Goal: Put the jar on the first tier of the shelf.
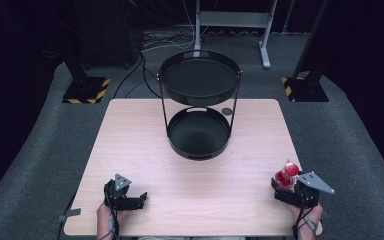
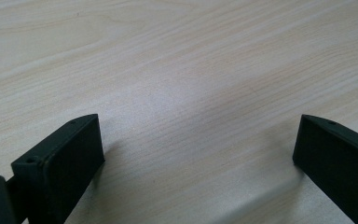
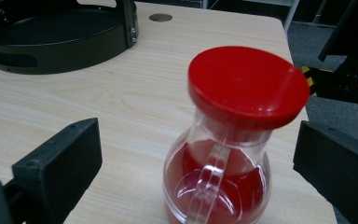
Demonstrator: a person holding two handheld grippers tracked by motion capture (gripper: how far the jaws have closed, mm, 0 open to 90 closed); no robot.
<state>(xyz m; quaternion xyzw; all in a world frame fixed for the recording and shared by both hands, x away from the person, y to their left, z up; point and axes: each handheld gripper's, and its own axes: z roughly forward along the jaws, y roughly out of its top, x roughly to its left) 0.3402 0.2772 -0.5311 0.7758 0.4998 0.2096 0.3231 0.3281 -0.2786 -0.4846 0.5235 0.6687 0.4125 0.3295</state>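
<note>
Carafe (image 3: 235, 140), clear plastic with a red lid and red contents, stands upright near the right front corner of the table (image 1: 190, 185), directly between the jaws of your right gripper (image 3: 196, 168); those jaws are spread wide on either side of it and touch neither wall. No label, brand or writing can be read on it, nor on anything else.

Left gripper (image 2: 198, 149): jaws wide apart, nothing between them but bare wood grain, low over the left front corner of the table.

Two-tier black tray stand (image 1: 198, 122): upright at the middle far edge, well apart from both of your grippers. Its lower tray (image 3: 51, 51) lies ahead and to the left in the right gripper view.

Small round disc (image 1: 227, 111): set in the tabletop just right of the stand.

Open wood lies between grippers and stand. The table's right edge runs close beside the carafe.
</note>
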